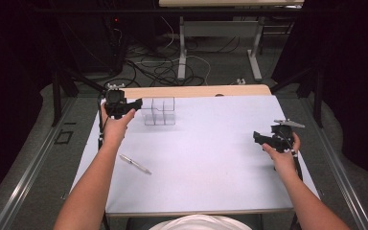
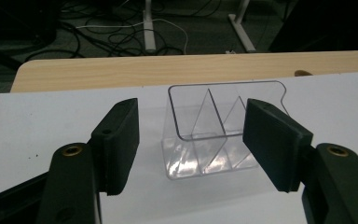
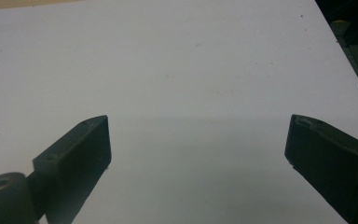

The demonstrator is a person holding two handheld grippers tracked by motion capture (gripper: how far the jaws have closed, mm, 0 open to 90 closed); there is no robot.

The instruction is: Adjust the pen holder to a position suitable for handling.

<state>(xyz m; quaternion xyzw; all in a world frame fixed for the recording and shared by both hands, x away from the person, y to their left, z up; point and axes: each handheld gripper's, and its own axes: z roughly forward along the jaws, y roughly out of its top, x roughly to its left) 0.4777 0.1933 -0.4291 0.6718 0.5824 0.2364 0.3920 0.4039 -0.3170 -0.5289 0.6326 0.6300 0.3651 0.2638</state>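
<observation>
The left gripper [image 1: 136, 103] hung at the far left of the white table [image 1: 211, 163], jaws pointed across toward the clear organizer [image 1: 159, 111], and that was the whole story here: the clear plastic box sat just beyond the fingertips, a little farther along the line the jaws aimed. In the left gripper view the organizer [image 2: 214, 135] stood framed between the two black pads, but farther off than the pads, not between them. The jaws stood partly parted with nothing in them; neither pad touched plastic. The gap looked close to the box's width, though from that angle it was hard to say whether it would clear both walls.

The organizer ran its long side parallel to the far wooden edge [image 1: 196, 91], with dividers splitting it into compartments, and stood upright near the back of the white sheet. So the left hand was plainly the nearer one; the right gripper [image 1: 261, 138] hovered well apart, over by the right edge, jaws spread wide over bare table and empty.

A pen [image 1: 135, 164] lay on the near left, slanted, well behind the left hand and clear of any path forward. Room was ample to the organizer's right and toward the person; behind it only a narrow band remained before the wooden strip, so a push forward risked sliding it that way.
</observation>
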